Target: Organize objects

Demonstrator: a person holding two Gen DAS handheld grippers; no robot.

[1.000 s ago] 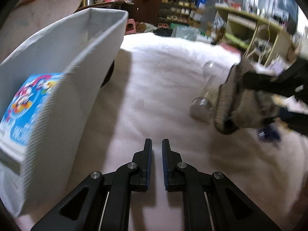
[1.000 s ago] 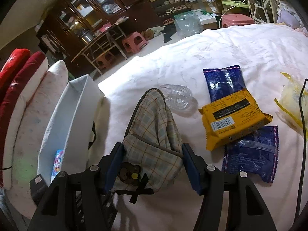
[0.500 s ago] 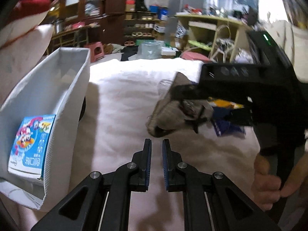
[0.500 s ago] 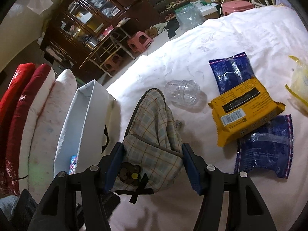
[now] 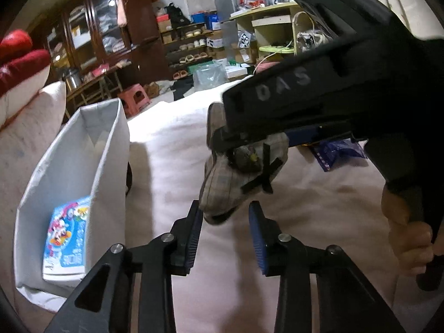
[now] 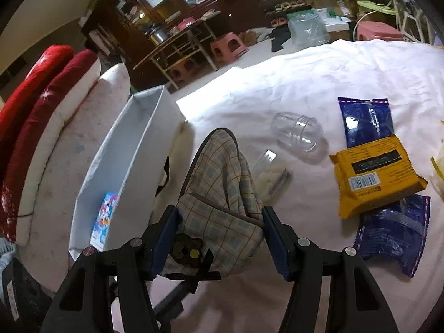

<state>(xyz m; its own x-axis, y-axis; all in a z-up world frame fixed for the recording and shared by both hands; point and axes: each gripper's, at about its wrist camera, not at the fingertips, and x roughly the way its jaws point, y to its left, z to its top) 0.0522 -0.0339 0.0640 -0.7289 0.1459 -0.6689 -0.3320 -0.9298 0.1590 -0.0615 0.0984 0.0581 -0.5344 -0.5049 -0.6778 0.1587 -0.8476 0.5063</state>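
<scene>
A plaid cloth slipper (image 6: 219, 172) with a dark bear patch and a black bow sits between the pads of my right gripper (image 6: 219, 209), whose jaws are closing tighter on it above the white bedsheet. In the left wrist view the slipper (image 5: 227, 186) hangs below the right gripper's black body. Its lower end dips between the tips of my left gripper (image 5: 224, 205), whose jaws are opening, and the pads do not press it. A white open box (image 5: 83, 152) lies to the left with a blue cartoon carton (image 5: 66, 238) inside.
On the sheet right of the slipper lie a clear plastic jar (image 6: 298, 134), a small clear bag (image 6: 270, 177), a yellow packet (image 6: 371, 177) and two blue packets (image 6: 366, 119). Red and white cushions (image 6: 27, 111) lie beyond the white box (image 6: 138, 127). A hand (image 5: 408, 236) grips the right handle.
My left gripper's jaws have parted from nearly shut. The right gripper has brought the slipper closer, so its end now hangs between the left fingertips. The left view has rolled.
</scene>
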